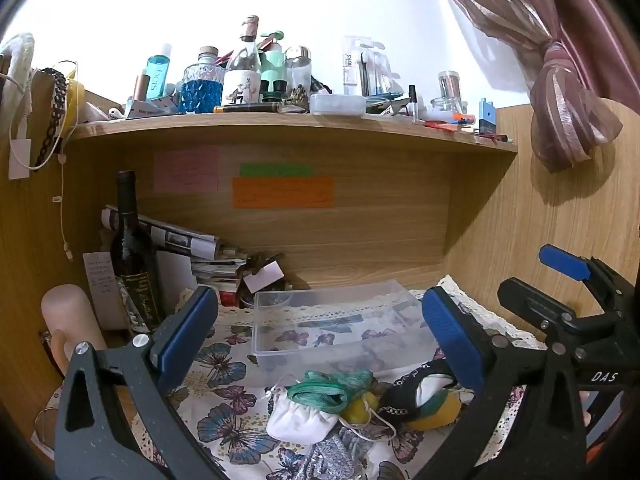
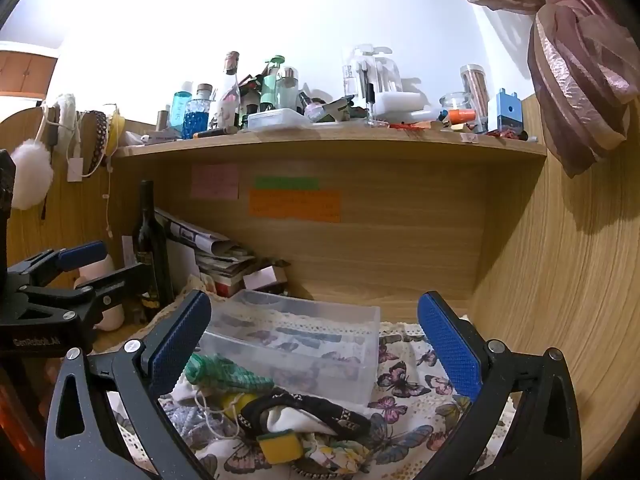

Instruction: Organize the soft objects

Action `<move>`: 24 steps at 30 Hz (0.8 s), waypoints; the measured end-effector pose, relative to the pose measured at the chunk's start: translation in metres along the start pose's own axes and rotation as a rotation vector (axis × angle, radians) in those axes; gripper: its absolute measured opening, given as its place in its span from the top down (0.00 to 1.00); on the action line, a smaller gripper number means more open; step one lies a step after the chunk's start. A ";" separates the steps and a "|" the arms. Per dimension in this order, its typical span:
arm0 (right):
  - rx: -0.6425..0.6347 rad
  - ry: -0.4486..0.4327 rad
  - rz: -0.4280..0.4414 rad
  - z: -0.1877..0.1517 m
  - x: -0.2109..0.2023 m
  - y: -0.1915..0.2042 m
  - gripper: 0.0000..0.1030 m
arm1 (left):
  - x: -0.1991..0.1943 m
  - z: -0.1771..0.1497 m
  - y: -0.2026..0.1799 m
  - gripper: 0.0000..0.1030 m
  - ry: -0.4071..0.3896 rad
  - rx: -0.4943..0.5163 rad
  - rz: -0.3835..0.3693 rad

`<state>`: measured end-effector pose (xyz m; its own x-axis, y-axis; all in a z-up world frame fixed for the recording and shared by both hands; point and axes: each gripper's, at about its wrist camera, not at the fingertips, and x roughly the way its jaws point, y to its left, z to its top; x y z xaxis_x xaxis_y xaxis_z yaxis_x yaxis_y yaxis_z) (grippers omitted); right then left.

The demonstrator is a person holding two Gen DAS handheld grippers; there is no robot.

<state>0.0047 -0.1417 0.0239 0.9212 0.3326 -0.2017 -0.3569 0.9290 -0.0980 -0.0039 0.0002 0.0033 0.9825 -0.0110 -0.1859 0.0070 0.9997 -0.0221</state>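
None of the soft objects appears to have reached the clear plastic bin (image 1: 332, 320) yet, and it looks empty, only the butterfly-print cloth (image 1: 224, 364) showing through its walls. Judged from that, the sorting has barely begun, if the bin is indeed the goal.

Left to right in the left wrist view: the left gripper (image 1: 320, 344) hangs above the desk with its blue pads spread wide and nothing between them. Just below and ahead of its fingers lies the heap: a white drawstring pouch (image 1: 298, 420) nearest the left finger, a green knitted piece (image 1: 324, 390) on top of it, a grey glittery fabric (image 1: 340, 452) at the near edge, then a black patterned band (image 1: 416, 388) wrapped round white cloth beside the right finger. The bin stands directly beyond the heap, touching or nearly touching it.

To the right, the right gripper (image 2: 314, 344) is likewise parted and empty. From its own camera the heap sits low between its fingers, toward the left one, with a yellow-and-green sponge (image 2: 280, 446) closest to the lens and the bin just behind.

Every piece seemingly remains to be lifted and placed; the tangled cords on the pouch may drag neighbours along.
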 end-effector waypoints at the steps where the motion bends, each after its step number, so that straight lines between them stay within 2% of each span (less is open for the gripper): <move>1: 0.003 -0.002 -0.005 -0.001 -0.001 -0.004 0.00 | -0.001 0.000 0.000 0.00 0.001 -0.001 -0.001; 24: 0.011 0.004 0.007 -0.002 0.002 -0.003 0.00 | 0.002 -0.002 -0.001 0.00 0.009 -0.004 0.004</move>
<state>0.0072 -0.1440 0.0213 0.9183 0.3380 -0.2062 -0.3611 0.9286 -0.0855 -0.0022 -0.0004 0.0014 0.9808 -0.0070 -0.1947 0.0022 0.9997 -0.0253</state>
